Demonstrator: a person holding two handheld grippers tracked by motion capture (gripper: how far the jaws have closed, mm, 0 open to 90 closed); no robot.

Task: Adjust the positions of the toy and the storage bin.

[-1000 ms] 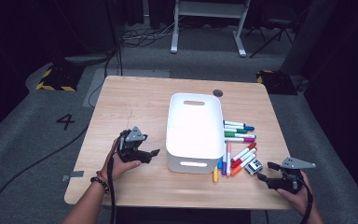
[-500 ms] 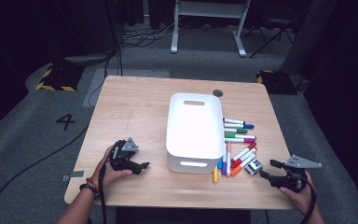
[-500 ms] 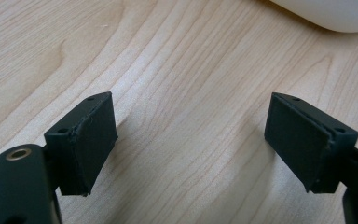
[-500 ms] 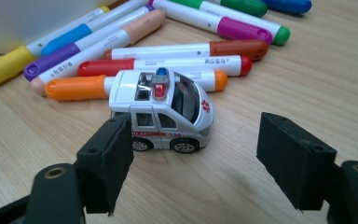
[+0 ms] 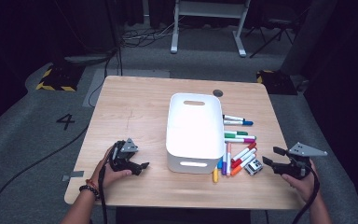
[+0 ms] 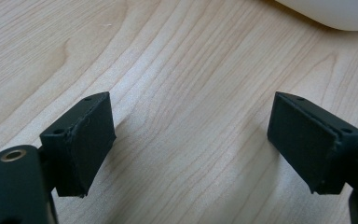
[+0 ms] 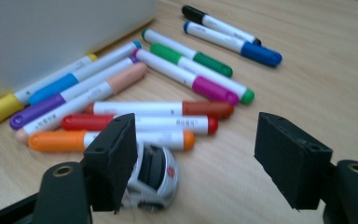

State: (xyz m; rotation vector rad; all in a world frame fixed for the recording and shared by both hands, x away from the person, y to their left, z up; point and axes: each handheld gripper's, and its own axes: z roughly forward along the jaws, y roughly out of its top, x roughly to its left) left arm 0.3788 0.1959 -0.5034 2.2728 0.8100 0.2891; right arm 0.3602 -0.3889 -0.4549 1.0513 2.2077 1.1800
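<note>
One wooden tabletop [image 5: 135, 116] carries a white bin [image 5: 193, 130], with markers [image 5: 237, 149] strewn just beside it and a toy car [image 7: 151, 179] near them. Left claw [image 5: 140, 166] rests spread over bare wood; its jaws have just been opening. Right claw [image 7: 196, 154], empty and spread, hovers near the car, having just narrowed slightly.

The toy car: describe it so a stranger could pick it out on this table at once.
Start at the white bin in the middle of the wooden table and look to the spread of markers along its right side. At the near end of that spread, just ahead of the right gripper, sits the toy car. It is short, silver-white and dark-windowed, unlike the long coloured markers.
</note>
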